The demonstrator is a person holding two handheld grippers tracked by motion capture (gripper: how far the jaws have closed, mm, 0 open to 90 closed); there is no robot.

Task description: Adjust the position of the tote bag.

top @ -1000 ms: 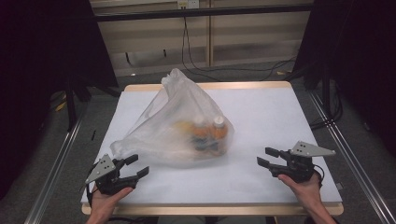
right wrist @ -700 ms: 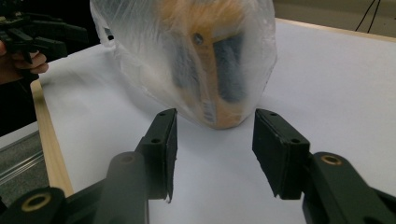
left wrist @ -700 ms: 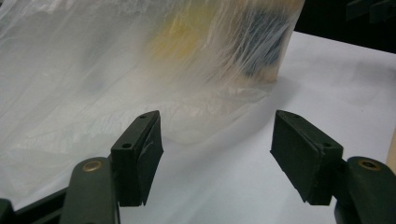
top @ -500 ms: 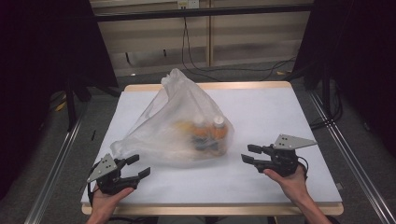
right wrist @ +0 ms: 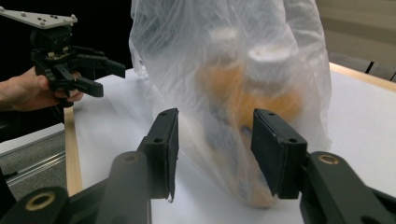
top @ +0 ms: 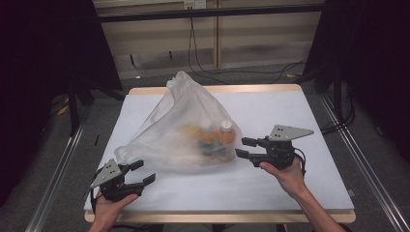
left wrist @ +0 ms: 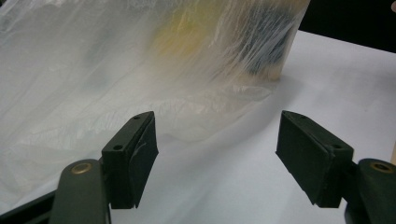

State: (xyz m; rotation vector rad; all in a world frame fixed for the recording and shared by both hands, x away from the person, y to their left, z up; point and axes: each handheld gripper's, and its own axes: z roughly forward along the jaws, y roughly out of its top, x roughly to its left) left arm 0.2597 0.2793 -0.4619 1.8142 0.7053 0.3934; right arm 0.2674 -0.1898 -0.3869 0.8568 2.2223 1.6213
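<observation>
White and wide, the table (top: 290, 116) carries everything, its pale wooden edge showing at the far side, with dark curtains to either side and a wall hung with cables behind.

Largest on it is the clear plastic bag (top: 183, 130), slumped between the two grippers, its knotted top pointing away from the person. It lies just ahead of both sets of jaws; the near left corner of the bag trails close to the left gripper (top: 140, 173), and the bulging side faces the right gripper (top: 245, 147).

Inside the bag, on the side toward the right gripper, stand orange bottles (top: 215, 137) with pale caps, blurred through the film.

The left gripper rests low at the table's near edge, jaws spread wide and opening a little further, only bare table and the bag's fringe ahead of them, nothing pinched. The right gripper is held above the table, jaws parted about halfway, just opening slightly; the bag stands before them, unheld.
</observation>
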